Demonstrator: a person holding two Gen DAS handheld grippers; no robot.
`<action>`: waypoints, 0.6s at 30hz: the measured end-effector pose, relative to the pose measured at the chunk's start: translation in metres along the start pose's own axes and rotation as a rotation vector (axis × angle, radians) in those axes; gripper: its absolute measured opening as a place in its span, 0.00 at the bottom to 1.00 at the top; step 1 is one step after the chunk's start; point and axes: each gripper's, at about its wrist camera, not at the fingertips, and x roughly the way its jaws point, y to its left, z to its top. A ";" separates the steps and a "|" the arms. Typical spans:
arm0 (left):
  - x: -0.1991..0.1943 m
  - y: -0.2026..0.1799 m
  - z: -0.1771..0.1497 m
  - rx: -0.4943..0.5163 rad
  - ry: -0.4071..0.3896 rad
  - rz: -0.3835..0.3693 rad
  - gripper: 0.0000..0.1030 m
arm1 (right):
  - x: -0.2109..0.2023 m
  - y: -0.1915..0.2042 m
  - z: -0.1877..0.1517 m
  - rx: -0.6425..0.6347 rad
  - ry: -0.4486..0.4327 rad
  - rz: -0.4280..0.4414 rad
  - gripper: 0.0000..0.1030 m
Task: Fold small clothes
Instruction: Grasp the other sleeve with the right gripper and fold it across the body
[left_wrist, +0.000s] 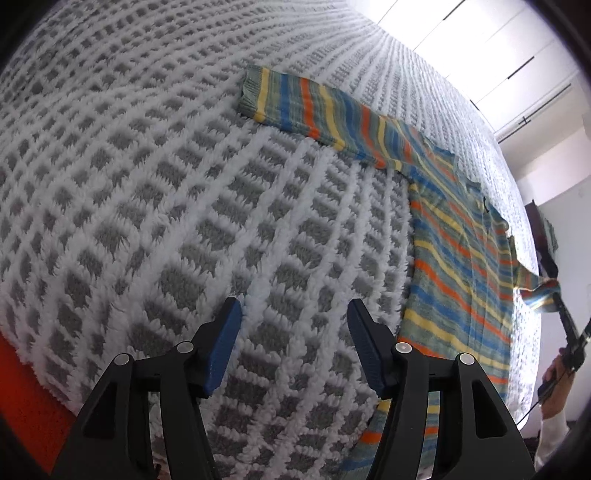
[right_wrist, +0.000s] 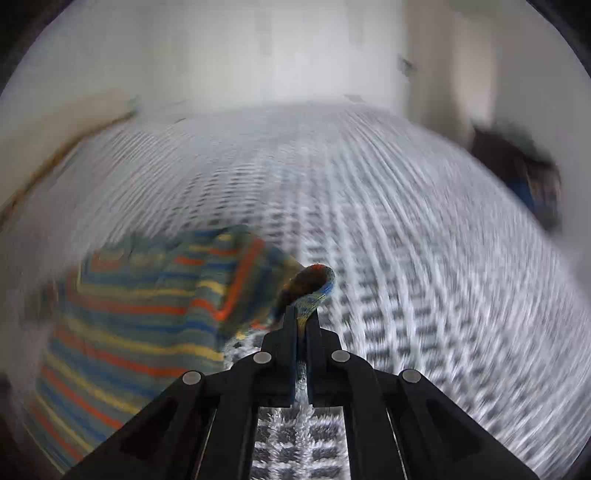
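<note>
A small striped sweater (left_wrist: 458, 258) in blue, orange, yellow and grey lies flat on a grey-and-white tufted blanket (left_wrist: 184, 184). One sleeve (left_wrist: 314, 107) stretches out to the far left. My left gripper (left_wrist: 294, 314) is open and empty above the blanket, just left of the sweater's hem. My right gripper (right_wrist: 303, 314) is shut on the other sleeve's cuff (right_wrist: 314, 284) and holds it lifted off the blanket; it also shows at the right edge of the left wrist view (left_wrist: 546, 291). The right wrist view is blurred by motion; the sweater body (right_wrist: 129, 325) lies to its left.
The blanket covers a wide surface that runs far back in both views. An orange edge (left_wrist: 22, 387) shows at the lower left. White wardrobe doors (left_wrist: 498, 44) stand behind. A dark object (right_wrist: 517, 170) sits at the blanket's far right.
</note>
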 end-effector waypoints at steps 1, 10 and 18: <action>0.003 0.001 -0.001 -0.004 0.008 0.003 0.60 | -0.015 0.042 0.001 -0.236 -0.037 0.002 0.04; 0.000 -0.007 -0.007 0.016 0.001 0.002 0.61 | -0.028 0.178 -0.115 -0.760 0.124 0.157 0.96; 0.005 -0.008 -0.013 0.025 0.007 0.031 0.63 | -0.033 0.012 -0.109 0.505 0.166 0.481 0.90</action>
